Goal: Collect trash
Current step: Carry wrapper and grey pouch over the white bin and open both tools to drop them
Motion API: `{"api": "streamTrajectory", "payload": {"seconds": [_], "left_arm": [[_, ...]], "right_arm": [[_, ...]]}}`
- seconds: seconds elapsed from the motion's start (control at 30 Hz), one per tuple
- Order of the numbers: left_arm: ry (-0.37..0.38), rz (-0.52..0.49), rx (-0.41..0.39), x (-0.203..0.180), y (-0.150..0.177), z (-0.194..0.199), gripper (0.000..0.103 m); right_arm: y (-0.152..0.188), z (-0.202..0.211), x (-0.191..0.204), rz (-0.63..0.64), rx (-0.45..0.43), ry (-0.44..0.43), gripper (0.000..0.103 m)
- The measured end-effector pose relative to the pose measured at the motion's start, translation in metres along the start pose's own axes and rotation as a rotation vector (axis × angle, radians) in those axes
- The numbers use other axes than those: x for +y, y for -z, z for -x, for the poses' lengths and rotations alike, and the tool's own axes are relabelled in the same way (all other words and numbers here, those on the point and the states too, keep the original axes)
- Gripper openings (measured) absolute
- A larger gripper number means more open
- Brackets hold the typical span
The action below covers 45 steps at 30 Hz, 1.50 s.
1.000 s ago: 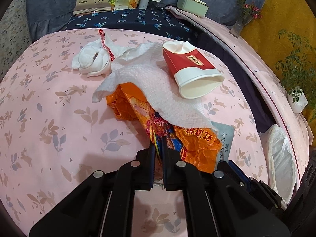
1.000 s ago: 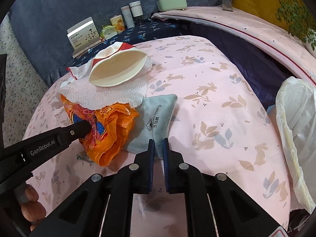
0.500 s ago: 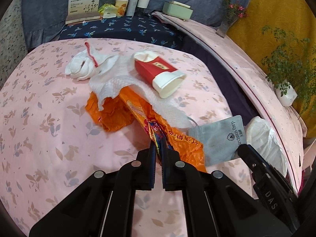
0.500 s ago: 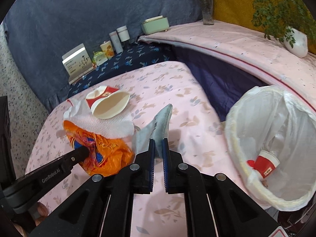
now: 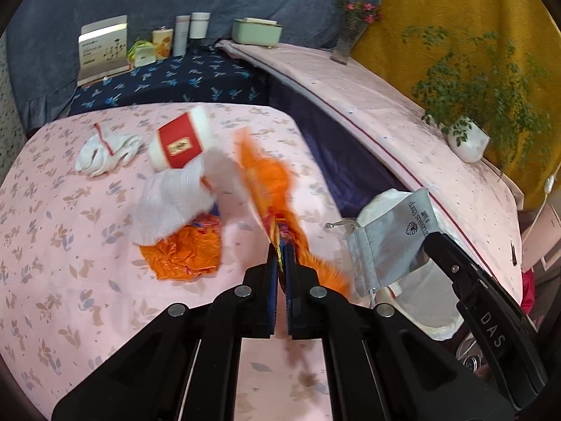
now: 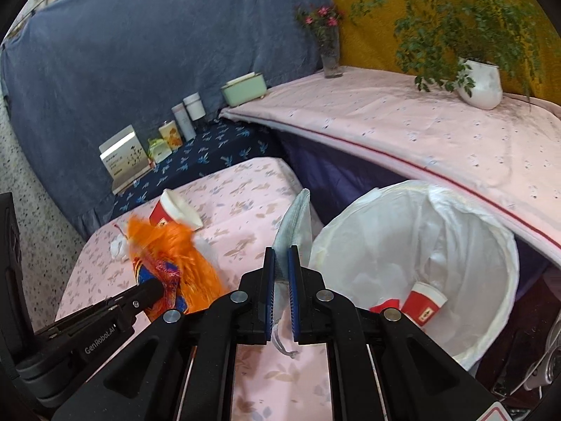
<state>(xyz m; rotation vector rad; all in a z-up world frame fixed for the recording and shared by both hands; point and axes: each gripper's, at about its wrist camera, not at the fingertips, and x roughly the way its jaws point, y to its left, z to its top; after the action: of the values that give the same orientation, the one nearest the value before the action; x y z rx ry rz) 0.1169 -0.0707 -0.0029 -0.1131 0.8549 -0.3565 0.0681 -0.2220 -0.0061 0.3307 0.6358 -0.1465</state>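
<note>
My left gripper [image 5: 280, 251] is shut on a crumpled orange plastic wrapper [image 5: 270, 182], lifted off the pink table and blurred; the same orange wrapper [image 6: 171, 252] hangs from the left gripper [image 6: 159, 286] in the right wrist view. My right gripper [image 6: 281, 254] is shut on a grey drawstring pouch [image 6: 298, 217], held up beside the white-lined trash bin [image 6: 473, 210]; the grey pouch [image 5: 392, 242] also shows in the left wrist view. A red-and-white paper cup [image 5: 182, 140], a white paper towel [image 5: 168, 203] and another orange scrap [image 5: 186, 252] lie on the table.
A white glove with red trim [image 5: 105, 151] lies at the table's far left. The bin holds a red cup [image 6: 426, 303]. Boxes and bottles [image 5: 175, 38] line the dark blue shelf behind. A potted plant [image 6: 480, 84] and a flower vase [image 6: 329, 52] stand on the pink ledge.
Both grippers rose and swung right toward the bin, carrying the orange wrapper and the grey pouch off the table. The paper towel slid off the wrapper and the cup rolled.
</note>
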Motion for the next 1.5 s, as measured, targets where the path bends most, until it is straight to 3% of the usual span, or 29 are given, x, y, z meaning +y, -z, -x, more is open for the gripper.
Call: {"api": "streamTrajectory", "payload": {"seconds": [0.5, 0.93, 1.03, 1.1, 1.17, 1.5], "left_arm": [[0.061, -0.121, -0.008, -0.080, -0.008, -0.002, 0.003], [0.129, -0.191, 0.042, -0.133, -0.010, -0.030, 0.005], [0.123, -0.184, 0.042, -0.136, -0.010, -0.033, 0.017], [0.113, -0.179, 0.038, -0.136, -0.010, -0.034, 0.034], [0.106, -0.178, 0.032, -0.135, -0.011, -0.033, 0.037], [0.097, -0.147, 0.023, -0.120, -0.014, -0.028, 0.040]], "right_arm": [[-0.024, 0.041, -0.068, -0.075, -0.097, 0.077, 0.008], [-0.024, 0.041, -0.110, -0.116, -0.088, 0.138, 0.012], [-0.024, 0.043, -0.112, -0.117, -0.096, 0.149, 0.014], [-0.024, 0.042, -0.114, -0.122, -0.095, 0.149, 0.021], [-0.023, 0.043, -0.116, -0.130, -0.102, 0.150, 0.032], [-0.018, 0.046, -0.109, -0.118, -0.096, 0.145, 0.035]]}}
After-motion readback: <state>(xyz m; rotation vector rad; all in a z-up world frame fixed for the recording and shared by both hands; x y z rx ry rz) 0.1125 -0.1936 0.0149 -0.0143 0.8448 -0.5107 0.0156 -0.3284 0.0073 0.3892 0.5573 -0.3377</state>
